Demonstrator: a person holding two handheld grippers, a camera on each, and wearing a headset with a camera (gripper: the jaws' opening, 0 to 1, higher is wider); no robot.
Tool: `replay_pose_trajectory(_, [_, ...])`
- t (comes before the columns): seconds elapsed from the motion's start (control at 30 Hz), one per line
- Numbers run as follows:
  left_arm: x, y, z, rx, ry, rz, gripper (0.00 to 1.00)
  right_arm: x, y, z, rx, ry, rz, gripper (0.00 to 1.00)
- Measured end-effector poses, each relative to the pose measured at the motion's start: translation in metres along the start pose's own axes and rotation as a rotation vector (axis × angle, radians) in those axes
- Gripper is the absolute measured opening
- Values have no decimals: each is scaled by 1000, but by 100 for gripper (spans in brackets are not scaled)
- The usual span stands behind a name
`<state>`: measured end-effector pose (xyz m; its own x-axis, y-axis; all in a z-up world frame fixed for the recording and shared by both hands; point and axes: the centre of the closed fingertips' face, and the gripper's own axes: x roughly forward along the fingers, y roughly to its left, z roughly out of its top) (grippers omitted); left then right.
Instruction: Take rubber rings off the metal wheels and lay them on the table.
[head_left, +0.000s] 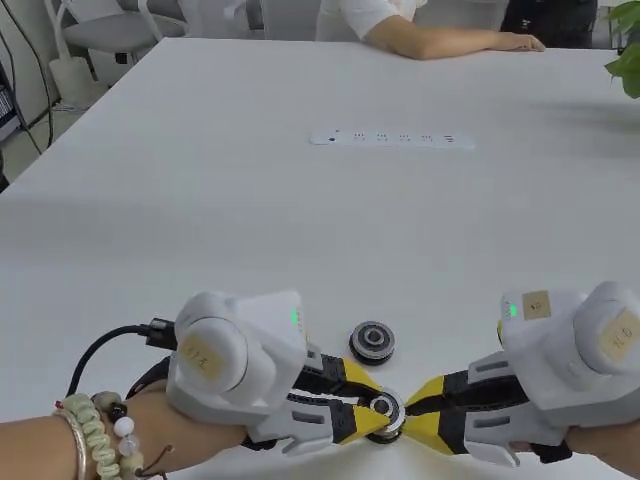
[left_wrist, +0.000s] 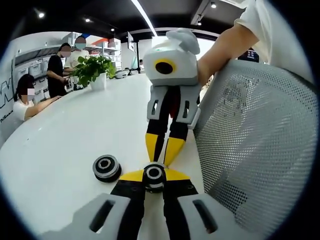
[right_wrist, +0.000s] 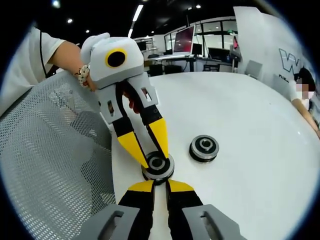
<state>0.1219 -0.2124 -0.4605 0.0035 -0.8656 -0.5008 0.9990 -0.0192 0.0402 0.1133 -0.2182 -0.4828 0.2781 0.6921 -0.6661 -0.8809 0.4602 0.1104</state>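
Left tongs: the left gripper (left_wrist: 153, 178) reaches in from the near left corner of the worktop (head_left: 300, 230). Its yellow tips sit on either side of the held wheel (head_left: 383, 407) and pinch it.
Right tongs: the right gripper (right_wrist: 160, 187) comes in from the near right and faces the left one nose to nose. Its jaws are drawn close and the tips are clamped on the rim of the same wheel.
Held wheel: it lies flat at the near edge of the worktop, between the two sets of tips. It has a shiny hub, and the dark rubber ring (right_wrist: 158, 172) is on it.
Second wheel: the second wheel (head_left: 372, 340) lies flat just beyond the held one, toward the middle of the worktop. It is near the held wheel but not touching it, and no gripper touches it. A dark band runs around its metal centre.
Left wrist: bead bracelets (head_left: 100, 432) circle it, and a black cable (head_left: 105, 347) runs out from the back of the left gripper.
Power strip: the white power strip (head_left: 392, 138) lies flat toward the far edge, well apart from the wheels.
Far edge: another person's forearm (head_left: 450, 40) rests on the worktop.
Far right corner: the leaves of a plant (head_left: 628, 62) reach in.
Beside the near edge: the grey mesh chair back (left_wrist: 250, 145) stands close behind the grippers.
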Motion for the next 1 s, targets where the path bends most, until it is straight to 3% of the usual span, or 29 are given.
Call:
replay_pose_trajectory(0.33, [1, 0, 0, 1, -7, -1, 7, -1, -4, -1, -3, 16, -25, 1])
replay_pose_trajectory(0.5, [-1, 1, 0, 3, -11, -2, 7, 0, -5, 0, 55, 2, -30, 0])
replay_pose_trajectory(0.63, [-1, 3, -1, 3, -7, 6, 7, 1, -6, 1, 33, -11, -46, 0])
replay_pose_trajectory(0.7, [-1, 3, -1, 2, -8, 5, 7, 0, -7, 1, 83, -4, -47, 0])
replay_pose_trajectory(0.83, [-1, 3, -1, 3, -7, 8, 7, 0, -7, 1, 82, -3, -46, 0])
replay_pose_trajectory(1.0, [-1, 3, -1, 3, -5, 9, 7, -2, -9, 2, 158, 0, -43, 0])
